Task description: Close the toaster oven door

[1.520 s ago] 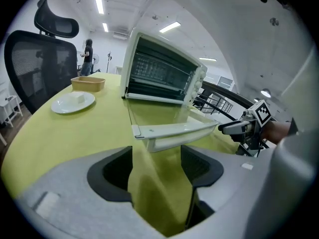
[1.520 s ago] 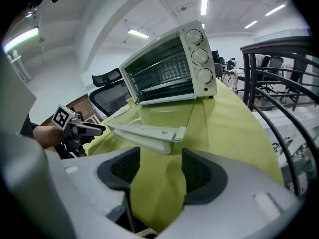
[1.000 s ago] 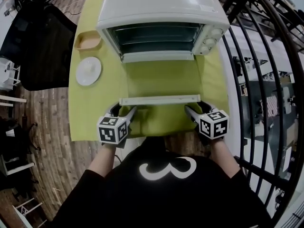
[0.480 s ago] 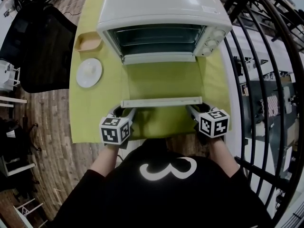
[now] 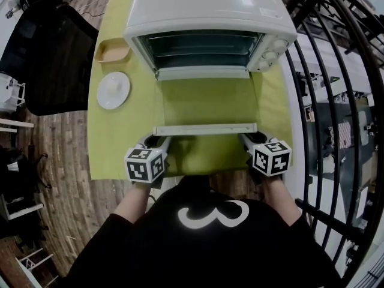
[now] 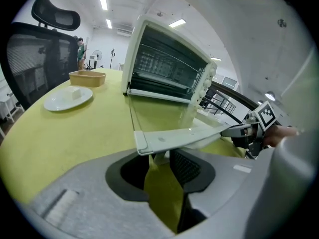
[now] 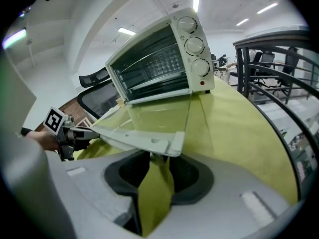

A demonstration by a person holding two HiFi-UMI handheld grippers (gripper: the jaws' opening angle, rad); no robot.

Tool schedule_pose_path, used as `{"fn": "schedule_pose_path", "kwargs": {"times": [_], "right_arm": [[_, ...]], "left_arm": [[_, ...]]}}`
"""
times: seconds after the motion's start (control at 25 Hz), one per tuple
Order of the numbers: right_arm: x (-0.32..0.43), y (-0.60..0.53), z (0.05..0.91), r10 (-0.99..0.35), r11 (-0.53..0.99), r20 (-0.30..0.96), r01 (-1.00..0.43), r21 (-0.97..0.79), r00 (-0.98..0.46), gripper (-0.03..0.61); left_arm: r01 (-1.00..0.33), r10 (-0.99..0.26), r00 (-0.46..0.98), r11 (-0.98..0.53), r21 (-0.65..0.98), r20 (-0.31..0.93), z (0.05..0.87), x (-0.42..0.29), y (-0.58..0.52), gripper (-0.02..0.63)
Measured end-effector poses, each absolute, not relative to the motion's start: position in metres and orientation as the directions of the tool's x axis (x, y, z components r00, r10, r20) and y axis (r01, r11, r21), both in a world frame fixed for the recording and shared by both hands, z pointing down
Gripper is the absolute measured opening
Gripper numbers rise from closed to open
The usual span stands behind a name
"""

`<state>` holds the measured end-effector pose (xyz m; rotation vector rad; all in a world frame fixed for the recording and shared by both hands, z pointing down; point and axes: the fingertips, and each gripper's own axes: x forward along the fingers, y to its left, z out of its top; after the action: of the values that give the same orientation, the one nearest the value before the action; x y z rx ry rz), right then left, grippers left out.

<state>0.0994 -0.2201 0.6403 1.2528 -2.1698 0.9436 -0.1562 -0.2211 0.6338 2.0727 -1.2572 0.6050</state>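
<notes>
**A:** Head view first. Where's the door?

**B:** Toaster oven sits at the far end of the yellow cloth. Door is dropped fully open and lies flat toward the person, with the handle along its near edge. Left gripper is at the handle's left end, right gripper at its right end. Plate and tan dish are left of the oven.

**A:** Left gripper view?

**B:** The handle's end sits just above the jaws. They have just been closing and are now partway in, apart, with cloth showing through the gap. The handle's post stands between them.

**A:** Right gripper view?

**B:** Mirror of that. The jaws have just been closing and are apart, either side of the post under the handle's right end. Knobs run down the oven's front beyond, and the cavity is open.
</notes>
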Motion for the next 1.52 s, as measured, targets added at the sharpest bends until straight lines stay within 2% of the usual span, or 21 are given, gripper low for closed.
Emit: {"fn": "schedule_pose_path", "kwargs": {"times": [1.52], "right_arm": [[0.1,-0.22,0.585,-0.547,0.367,0.654,-0.852,-0.373,-0.522,0.121]], "left_arm": [[-0.896,-0.6,0.444,-0.314,0.314,0.665,0.577,-0.16,-0.221,0.115]]}}
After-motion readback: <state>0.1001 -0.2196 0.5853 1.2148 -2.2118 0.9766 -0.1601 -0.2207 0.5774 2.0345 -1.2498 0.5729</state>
